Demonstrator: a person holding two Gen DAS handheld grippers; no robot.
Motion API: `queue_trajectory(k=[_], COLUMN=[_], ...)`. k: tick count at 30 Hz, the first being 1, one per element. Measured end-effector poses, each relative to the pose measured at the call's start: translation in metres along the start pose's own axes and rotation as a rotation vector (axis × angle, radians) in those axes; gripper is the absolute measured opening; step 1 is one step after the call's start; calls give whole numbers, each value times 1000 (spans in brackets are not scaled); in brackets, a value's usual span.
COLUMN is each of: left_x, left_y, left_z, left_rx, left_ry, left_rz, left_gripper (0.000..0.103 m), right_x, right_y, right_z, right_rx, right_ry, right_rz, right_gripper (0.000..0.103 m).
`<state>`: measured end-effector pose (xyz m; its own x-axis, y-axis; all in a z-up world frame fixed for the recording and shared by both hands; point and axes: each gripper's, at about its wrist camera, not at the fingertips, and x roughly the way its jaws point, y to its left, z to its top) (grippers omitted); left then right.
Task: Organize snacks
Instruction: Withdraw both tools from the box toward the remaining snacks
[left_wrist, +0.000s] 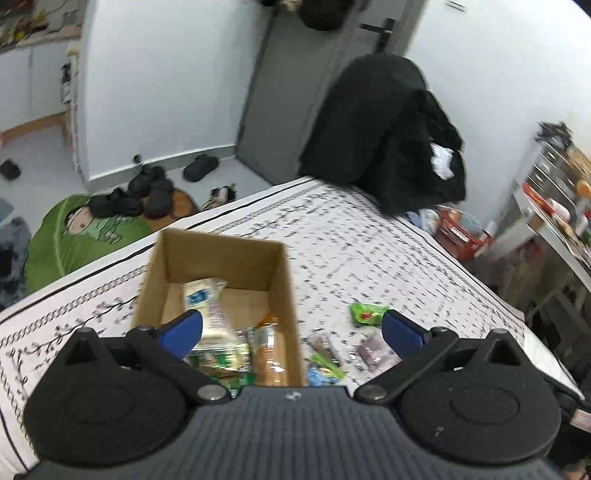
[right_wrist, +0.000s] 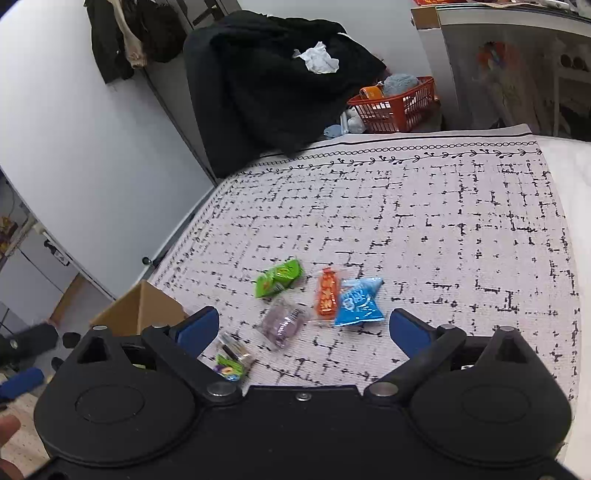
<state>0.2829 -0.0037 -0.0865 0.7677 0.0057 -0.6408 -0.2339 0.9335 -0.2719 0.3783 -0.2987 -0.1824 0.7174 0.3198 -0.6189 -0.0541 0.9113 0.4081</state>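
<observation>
An open cardboard box (left_wrist: 284, 280) stands on the patterned tablecloth (left_wrist: 369, 251) and holds several snack packets, among them a pale wrapped one (left_wrist: 207, 299) and an orange-brown one (left_wrist: 271, 354). My left gripper (left_wrist: 291, 328) hovers open above the box's near end with nothing between its blue pads. Loose on the cloth lie a green packet (right_wrist: 279, 278), an orange packet (right_wrist: 327, 297), a blue packet (right_wrist: 358, 302), a purple packet (right_wrist: 282, 325) and a small clear one (right_wrist: 232, 356). My right gripper (right_wrist: 303, 328) is open above them, holding nothing. The box corner (right_wrist: 142, 310) shows at left.
A chair draped in black clothing (left_wrist: 384, 136) stands at the table's far edge. A red basket (right_wrist: 395, 105) sits on the floor beyond it. Shoes (left_wrist: 147, 192) and a green leaf-shaped mat (left_wrist: 85, 236) lie on the floor. A cluttered shelf (left_wrist: 557, 199) is at right.
</observation>
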Motion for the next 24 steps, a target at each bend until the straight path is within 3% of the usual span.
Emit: queue_trajectory(k=[5, 10, 24], left_x=[5, 13, 48], left_y=[-24, -44, -82], left_z=[-9, -16, -38], left_rx=[18, 71, 150], left_ry=[-2, -7, 74], left_rz=[-16, 5, 19], left_gripper=[102, 99, 64], right_x=[5, 10, 25], right_y=[-17, -32, -63], right_z=[0, 2, 4], right_rx=[31, 77, 170], right_ry=[9, 32, 91], right_rz=[-6, 8, 89], right_gripper=[97, 88, 64])
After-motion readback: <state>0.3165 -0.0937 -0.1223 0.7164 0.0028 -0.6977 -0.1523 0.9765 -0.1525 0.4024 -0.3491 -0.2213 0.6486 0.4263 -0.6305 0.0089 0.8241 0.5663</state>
